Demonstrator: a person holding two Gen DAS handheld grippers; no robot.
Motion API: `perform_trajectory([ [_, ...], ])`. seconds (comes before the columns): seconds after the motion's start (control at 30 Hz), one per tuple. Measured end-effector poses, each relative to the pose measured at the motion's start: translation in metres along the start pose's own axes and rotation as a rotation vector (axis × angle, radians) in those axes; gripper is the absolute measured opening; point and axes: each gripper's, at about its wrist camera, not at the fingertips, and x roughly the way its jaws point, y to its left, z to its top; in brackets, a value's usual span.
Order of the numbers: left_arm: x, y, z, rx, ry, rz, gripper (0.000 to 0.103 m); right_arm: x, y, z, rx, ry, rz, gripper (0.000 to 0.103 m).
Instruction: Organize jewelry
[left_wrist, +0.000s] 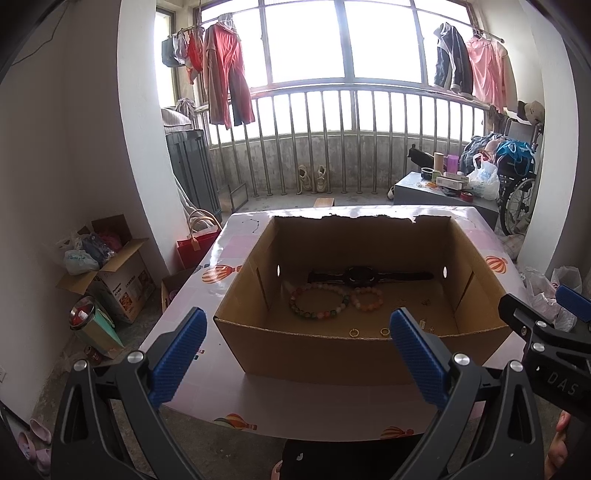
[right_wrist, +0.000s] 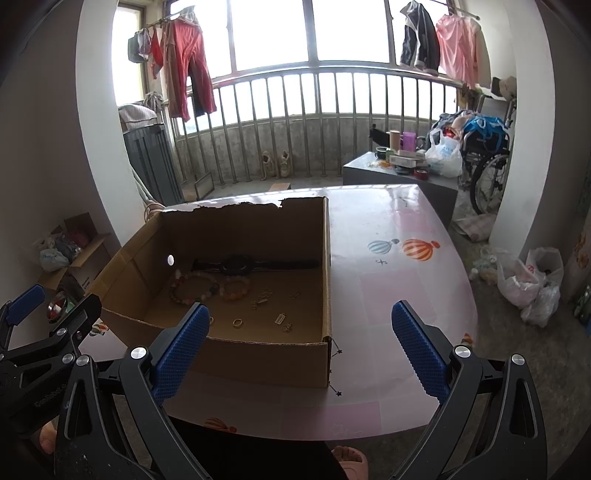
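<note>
An open cardboard box (left_wrist: 306, 352) (right_wrist: 266, 356) stands on the pink table (left_wrist: 236, 402) (right_wrist: 391, 295). Inside lie a black watch (left_wrist: 360, 276) (right_wrist: 238, 264), a multicolour bead bracelet (left_wrist: 318, 302) (right_wrist: 192, 288), an orange-pink bead bracelet (left_wrist: 366, 299) (right_wrist: 235, 285), two gold rings (left_wrist: 354, 332) (right_wrist: 237, 322) and small silver pieces (right_wrist: 280, 319). My left gripper (left_wrist: 295, 350) is open and empty, held before the box's near wall. My right gripper (right_wrist: 297, 347) is open and empty, over the box's near right corner.
The table carries a balloon-print cloth. A low grey table with bottles and boxes (left_wrist: 443, 192) and a wheelchair (left_wrist: 517, 184) stand behind. Cardboard boxes (left_wrist: 110, 266) and a red bag (left_wrist: 195, 243) sit on the floor at left. Plastic bags (right_wrist: 528, 280) lie at right.
</note>
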Motion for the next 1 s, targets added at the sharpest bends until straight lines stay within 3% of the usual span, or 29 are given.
perform_trajectory([
  [1.0, 0.0001, 0.001, 0.0007, 0.003, 0.003, -0.003, 0.098, 0.0004, 0.0009, 0.0011, 0.005, 0.001, -0.002, 0.095],
])
